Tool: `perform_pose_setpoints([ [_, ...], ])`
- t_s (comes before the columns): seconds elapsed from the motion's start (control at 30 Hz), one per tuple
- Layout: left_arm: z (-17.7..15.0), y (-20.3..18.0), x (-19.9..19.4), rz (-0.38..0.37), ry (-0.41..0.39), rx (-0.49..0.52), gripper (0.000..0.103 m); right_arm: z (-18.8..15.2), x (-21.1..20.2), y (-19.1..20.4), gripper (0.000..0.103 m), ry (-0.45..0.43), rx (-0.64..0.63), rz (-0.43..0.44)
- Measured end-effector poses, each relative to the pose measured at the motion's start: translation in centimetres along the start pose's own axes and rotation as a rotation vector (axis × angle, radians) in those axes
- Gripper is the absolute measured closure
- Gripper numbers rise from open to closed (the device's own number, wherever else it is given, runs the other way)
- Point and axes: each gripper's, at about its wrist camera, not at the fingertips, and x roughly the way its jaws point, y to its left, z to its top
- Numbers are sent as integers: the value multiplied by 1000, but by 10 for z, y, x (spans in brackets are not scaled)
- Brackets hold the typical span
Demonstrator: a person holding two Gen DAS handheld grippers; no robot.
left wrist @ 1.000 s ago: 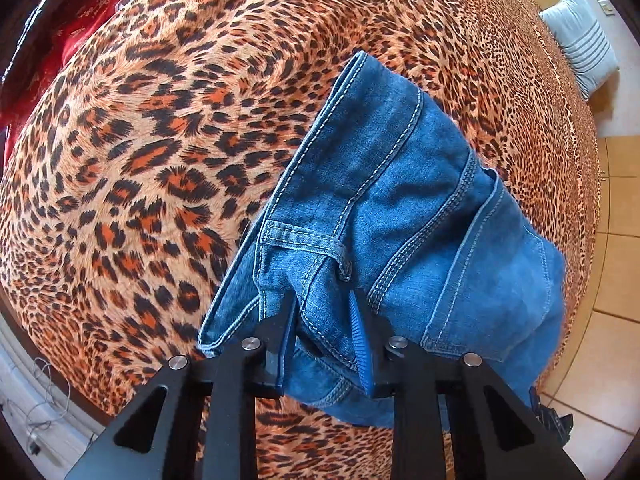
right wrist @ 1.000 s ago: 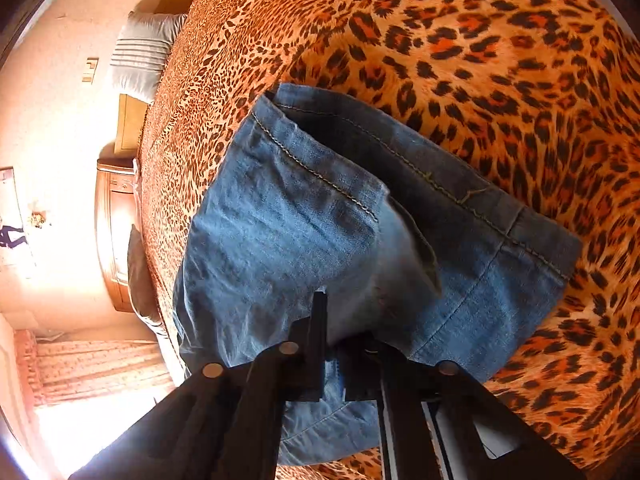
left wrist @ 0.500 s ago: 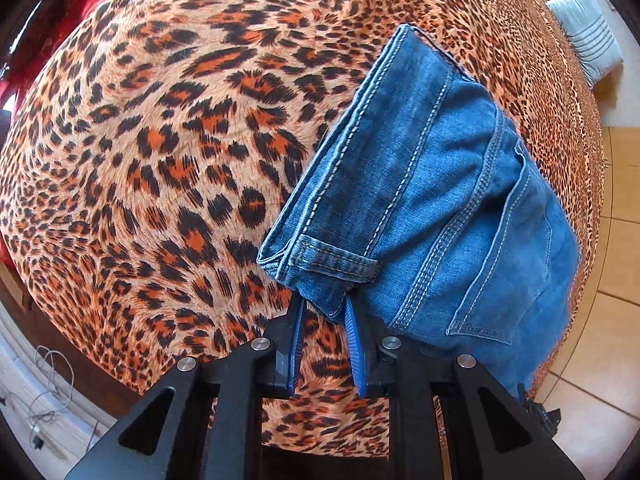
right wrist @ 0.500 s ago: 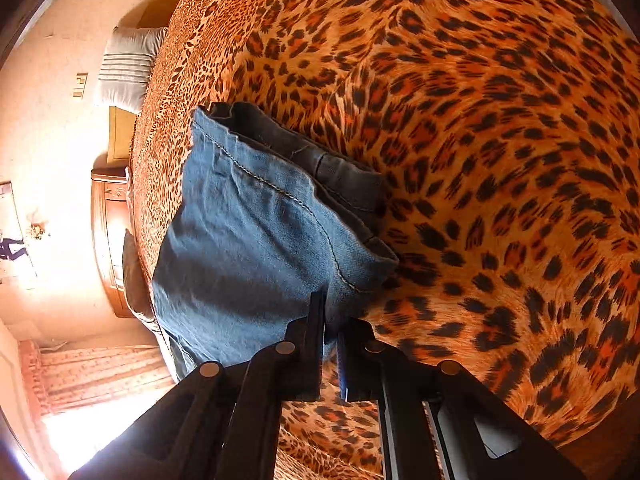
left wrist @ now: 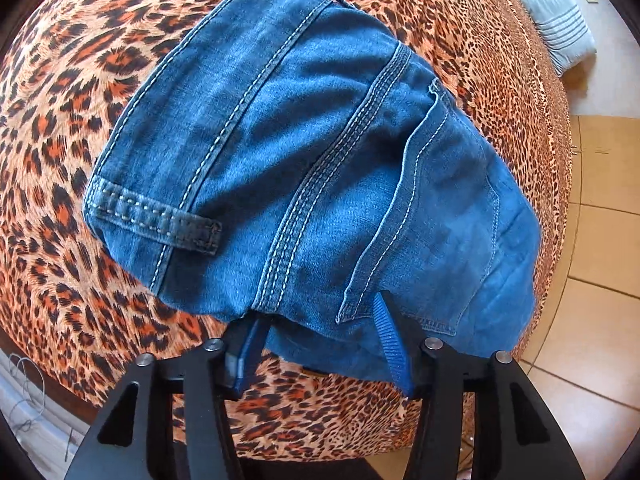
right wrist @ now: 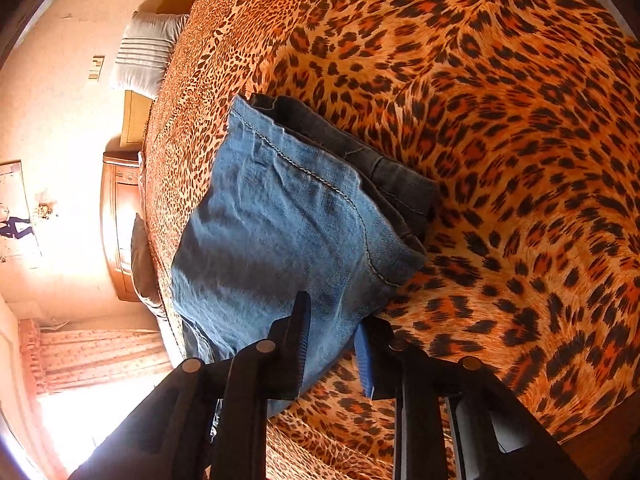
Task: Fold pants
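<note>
- Left wrist view: even daylight, colours true; denim stitching on the pants (left wrist: 304, 168) is sharp, with soft shadow beneath the near fold.
- Right wrist view: warm orange cast; the window area (right wrist: 80, 412) at lower left is blown out to white glare, washing the wall (right wrist: 56, 120).
- Both views: strong fisheye bulge bends the bedspread (left wrist: 60, 120); black vignette at the corners; no motion blur.
</note>
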Motion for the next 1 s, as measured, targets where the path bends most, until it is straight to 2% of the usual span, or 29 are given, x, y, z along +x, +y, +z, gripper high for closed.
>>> perform_pose_setpoints([
  [0.03,3,-4,-1,10,-5,5,82,1,1,2,79,0,-6,-6],
  [0.1,16,-8,1,48,-26,21,89,3,3,10,81,1,-31,-18],
  [0.17,13,-17,-10,70,-47,43,92,5,-2,19,94,-7,-52,9],
  [0.23,1,-22,-29,33,-66,56,92,5,-17,26,96,-24,-61,70],
  [0.33,-21,-13,-41,40,-81,88,92,7,-34,23,97,-27,-83,73],
  [0.47,-12,16,3,84,22,18,90,12,-19,-12,96,4,-42,-65],
  [0.53,-7,20,6,69,29,-7,88,10,-11,-19,92,22,-42,-124],
  [0.57,-8,16,0,63,30,22,88,9,-12,-19,92,26,-46,-126],
  [0.63,-12,7,-20,64,7,132,74,7,-25,-11,92,15,-78,-111],
  [0.67,-16,5,-32,74,-8,187,57,7,-36,-5,91,-5,-115,-128],
  [0.7,-21,7,-47,70,-33,225,49,10,-47,4,86,-34,-157,-161],
  [0.77,-23,14,-79,30,-77,266,49,19,-67,24,79,-94,-244,-194],
  [0.83,-7,21,-104,7,-125,262,48,28,-72,52,72,-109,-332,-185],
  [0.9,18,23,-117,31,-165,258,39,38,-60,83,64,-83,-408,-145],
  [0.93,34,23,-121,57,-181,254,39,40,-47,102,61,-57,-448,-123],
  [1.0,63,20,-119,75,-169,251,38,39,-12,142,59,12,-529,-93],
])
